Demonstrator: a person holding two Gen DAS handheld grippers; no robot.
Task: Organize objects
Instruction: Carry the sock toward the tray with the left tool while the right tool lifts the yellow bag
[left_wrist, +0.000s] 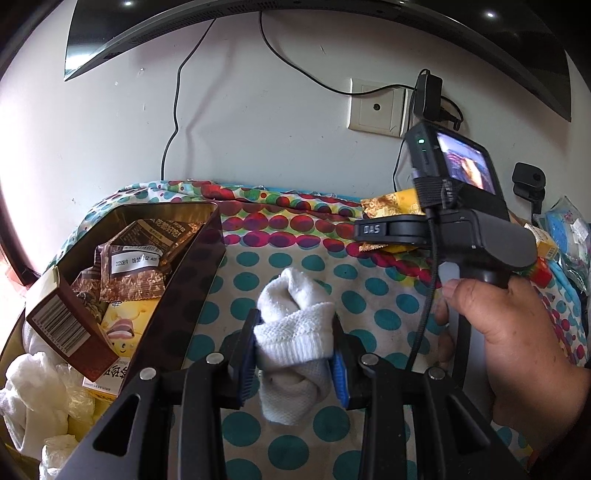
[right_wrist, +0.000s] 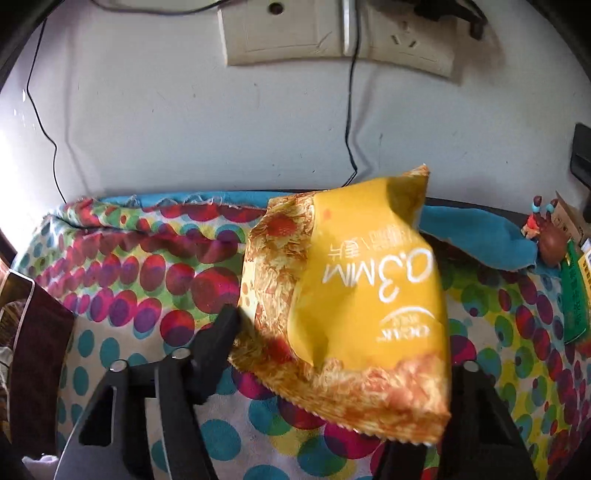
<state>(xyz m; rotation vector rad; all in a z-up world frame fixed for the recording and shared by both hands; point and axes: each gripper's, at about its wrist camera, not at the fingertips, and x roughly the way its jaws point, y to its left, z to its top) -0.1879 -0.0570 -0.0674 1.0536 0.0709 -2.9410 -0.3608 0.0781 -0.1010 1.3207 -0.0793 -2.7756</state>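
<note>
My left gripper (left_wrist: 295, 347) is shut on a rolled white sock (left_wrist: 295, 328), held just above the polka-dot cloth (left_wrist: 369, 306). A dark brown open box (left_wrist: 184, 273) stands to its left with snack packets inside. My right gripper (right_wrist: 332, 332) is shut on a yellow snack packet (right_wrist: 354, 295) printed "0.3MM", lifted above the cloth. Its left finger (right_wrist: 221, 332) shows; the packet hides the right one. The right gripper and its packet (left_wrist: 391, 206) also show in the left wrist view, at the right, held in a hand.
White plastic and cloth (left_wrist: 29, 387) lie left of the box. Small packets and boxes (left_wrist: 561, 236) crowd the cloth's right edge. A figurine (right_wrist: 546, 236) and green packet (right_wrist: 574, 295) sit at the far right. Cables and wall sockets (left_wrist: 376, 107) are on the wall behind.
</note>
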